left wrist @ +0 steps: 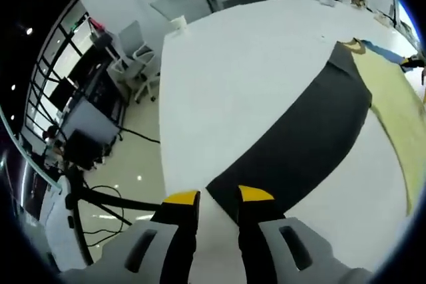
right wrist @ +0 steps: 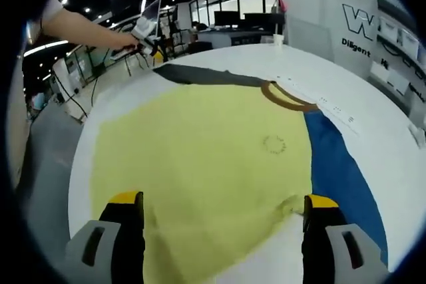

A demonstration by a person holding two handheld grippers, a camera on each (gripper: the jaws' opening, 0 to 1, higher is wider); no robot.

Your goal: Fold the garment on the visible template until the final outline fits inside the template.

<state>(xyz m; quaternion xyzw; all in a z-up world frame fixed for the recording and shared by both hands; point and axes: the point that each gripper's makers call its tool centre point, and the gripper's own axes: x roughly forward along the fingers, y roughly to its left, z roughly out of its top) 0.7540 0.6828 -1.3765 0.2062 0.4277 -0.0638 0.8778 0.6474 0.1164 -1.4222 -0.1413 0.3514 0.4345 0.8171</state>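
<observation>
A yellow garment (right wrist: pixel 200 157) with a brown collar (right wrist: pixel 286 98) lies spread flat on the white table (right wrist: pixel 373 118). A dark grey cloth part (left wrist: pixel 299 138) runs along its far side, seen as a dark band (right wrist: pixel 206 74) in the right gripper view. A blue sheet (right wrist: pixel 339 164) shows from under the garment's right side. My left gripper (left wrist: pixel 219 196) hovers over the near corner of the dark part, jaws narrowly apart. A person's hand holds that left gripper (right wrist: pixel 148 39) at the dark band's far end. My right gripper (right wrist: pixel 224 199) is wide open over the yellow cloth's near edge.
The table's left edge (left wrist: pixel 162 131) drops to a floor with cables, a tripod and office chairs (left wrist: pixel 136 64). A white cup (left wrist: pixel 177 23) stands at the far table corner. A thin marked strip (right wrist: pixel 333 108) lies on the table to the right of the collar.
</observation>
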